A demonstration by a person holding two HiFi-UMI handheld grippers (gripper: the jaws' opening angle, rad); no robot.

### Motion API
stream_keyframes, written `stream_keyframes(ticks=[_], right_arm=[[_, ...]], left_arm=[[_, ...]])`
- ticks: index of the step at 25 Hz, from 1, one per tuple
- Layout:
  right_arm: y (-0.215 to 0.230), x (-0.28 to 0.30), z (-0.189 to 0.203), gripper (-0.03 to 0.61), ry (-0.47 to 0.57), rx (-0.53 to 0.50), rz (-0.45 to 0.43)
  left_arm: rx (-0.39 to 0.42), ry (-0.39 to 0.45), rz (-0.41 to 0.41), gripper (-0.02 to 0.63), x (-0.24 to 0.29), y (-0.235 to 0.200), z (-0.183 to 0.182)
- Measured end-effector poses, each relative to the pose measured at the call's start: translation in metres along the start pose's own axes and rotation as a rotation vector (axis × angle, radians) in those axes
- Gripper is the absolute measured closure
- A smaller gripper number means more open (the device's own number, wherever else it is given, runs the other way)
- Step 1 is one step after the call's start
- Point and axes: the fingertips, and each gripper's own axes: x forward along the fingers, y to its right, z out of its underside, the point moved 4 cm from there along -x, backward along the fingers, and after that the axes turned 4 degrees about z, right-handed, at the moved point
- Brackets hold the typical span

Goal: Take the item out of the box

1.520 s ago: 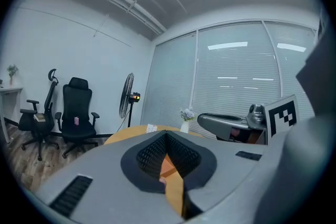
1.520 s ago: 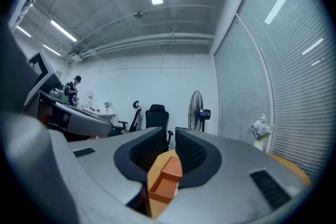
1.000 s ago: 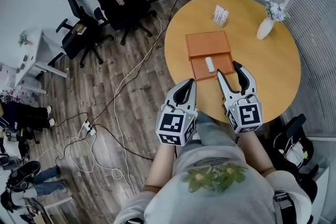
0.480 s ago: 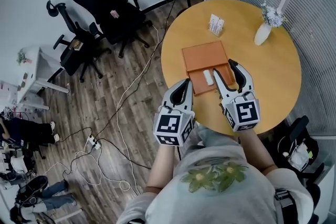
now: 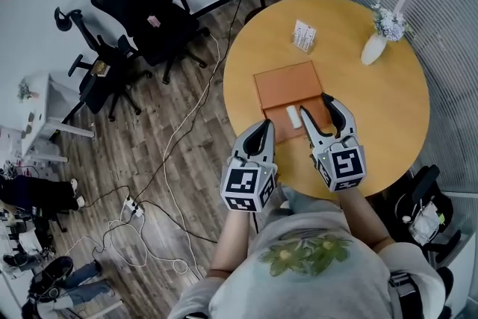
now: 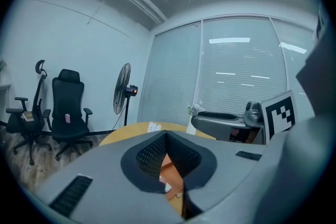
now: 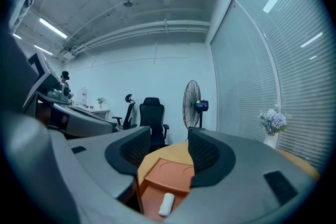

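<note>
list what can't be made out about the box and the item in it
Head view: what the white item is; too small.
Head view: the box's near right part, covered by the right tongs.
Left gripper view: most of the box, behind the shut left tongs; only a sliver shows.
Head view: print on the small card; too small.
</note>
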Motion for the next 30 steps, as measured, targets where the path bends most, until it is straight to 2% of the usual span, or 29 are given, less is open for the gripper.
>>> stream_keyframes(ticks=[12, 30], right_arm=[[0.002, 0.023, 0.048, 0.345, -0.133, 0.049, -0.043], [-0.003, 0.056, 0.126, 0.345, -0.351, 0.045, -0.108]], left_arm=[[-0.031, -0.065, -0.008, 0.614, 0.024, -0.014, 0.024], [-0.072, -0.122, -0.031, 0.614, 0.041, -0.038, 0.050]])
